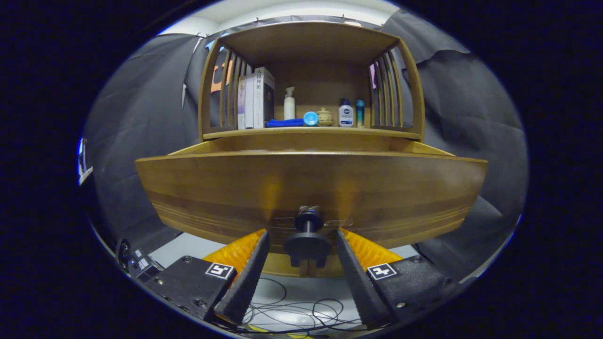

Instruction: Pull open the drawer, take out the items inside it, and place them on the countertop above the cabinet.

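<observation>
We see the drawer (311, 188) pulled out from the wooden cabinet (311, 44), its broad front panel facing us and its side walls running back toward the cabinet body. A dark round knob (308, 235) juts from the lower middle of that panel, and it sits right between the two fingers of the tongs (303, 240). The tongs stand partly open — each finger flanks the knob closely, but we cannot tell whether either one actually presses on it. The drawer's inside is hidden behind the front panel, so its contents are out of sight.

Above the drawer, the surface (311, 133) carries upright books (256, 99), a white pump bottle (289, 103), a folded blue cloth (284, 123), a small blue cup (310, 118), a small lidded pot (324, 117) and two more bottles (351, 113). Loose cables (301, 310) lie on the floor below the tongs.
</observation>
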{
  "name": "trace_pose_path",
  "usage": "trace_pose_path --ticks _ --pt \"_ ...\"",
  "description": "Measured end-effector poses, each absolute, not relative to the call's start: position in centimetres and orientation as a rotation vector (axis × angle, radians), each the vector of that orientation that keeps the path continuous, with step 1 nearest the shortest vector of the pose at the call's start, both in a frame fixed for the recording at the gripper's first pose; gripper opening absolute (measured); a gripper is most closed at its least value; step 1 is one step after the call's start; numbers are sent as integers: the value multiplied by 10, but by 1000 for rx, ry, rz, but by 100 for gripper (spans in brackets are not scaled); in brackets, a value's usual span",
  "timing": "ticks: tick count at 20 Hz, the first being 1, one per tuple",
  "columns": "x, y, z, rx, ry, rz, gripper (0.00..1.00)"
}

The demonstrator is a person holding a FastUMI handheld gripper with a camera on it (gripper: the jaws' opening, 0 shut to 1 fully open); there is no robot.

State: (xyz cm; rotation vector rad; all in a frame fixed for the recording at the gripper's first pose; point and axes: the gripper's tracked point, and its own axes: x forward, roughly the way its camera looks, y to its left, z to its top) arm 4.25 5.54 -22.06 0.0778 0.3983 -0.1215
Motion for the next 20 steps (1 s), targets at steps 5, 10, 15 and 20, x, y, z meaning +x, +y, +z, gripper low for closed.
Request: trace_pose_path --ticks 5,10,15,20 --pt "62 55 -227 92 390 -145 89" --pt "81 53 -224 79 402 -148 88" --pt "129 48 -220 70 424 -159 88" --pt "166 44 -219 68 447 -168 87"
